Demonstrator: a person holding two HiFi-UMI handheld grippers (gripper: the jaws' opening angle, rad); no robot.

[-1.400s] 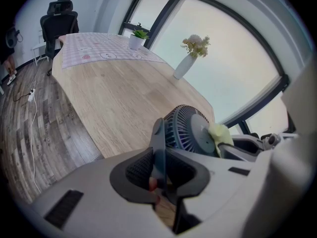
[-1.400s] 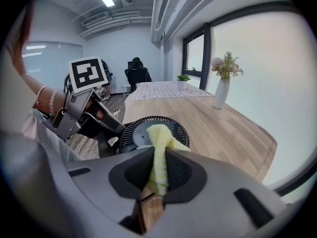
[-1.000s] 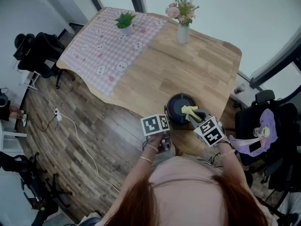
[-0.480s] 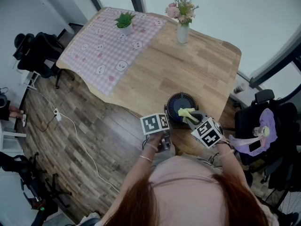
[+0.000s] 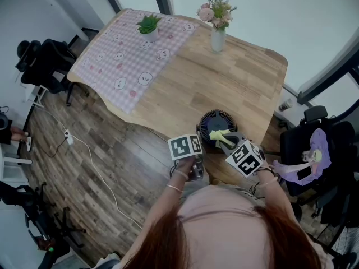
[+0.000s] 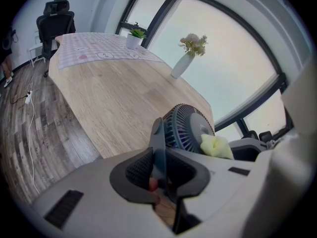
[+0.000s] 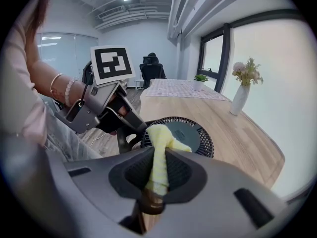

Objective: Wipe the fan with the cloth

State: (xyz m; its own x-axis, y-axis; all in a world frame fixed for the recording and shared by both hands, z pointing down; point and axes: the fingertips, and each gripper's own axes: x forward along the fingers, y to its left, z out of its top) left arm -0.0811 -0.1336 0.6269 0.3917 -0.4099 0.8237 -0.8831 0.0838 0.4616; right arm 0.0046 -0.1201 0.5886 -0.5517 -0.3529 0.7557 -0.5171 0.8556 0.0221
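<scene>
A small dark blue round fan [image 5: 216,126] lies grille-up at the near edge of the wooden table [image 5: 224,77]. My left gripper [image 5: 198,144] is shut on the fan's flat dark stand [image 6: 158,135], at the fan's left side. My right gripper [image 5: 225,143] is shut on a folded yellow cloth [image 5: 219,135], whose free end rests on the grille. In the right gripper view the cloth [image 7: 161,145] rises between the jaws and bends onto the fan [image 7: 190,135], with the left gripper [image 7: 130,124] just beyond it. In the left gripper view the cloth [image 6: 216,146] sits at the fan's [image 6: 185,125] right.
A white vase of flowers [image 5: 218,37] and a small potted plant [image 5: 149,27] stand at the table's far side, the plant on a pink checked cloth [image 5: 132,58]. A black chair with a purple item [image 5: 314,153] is at the right. A cable [image 5: 84,147] runs over the floor.
My right gripper has shifted a little to the left across the fan's grille with the cloth. The left gripper and the fan have stayed in place.
</scene>
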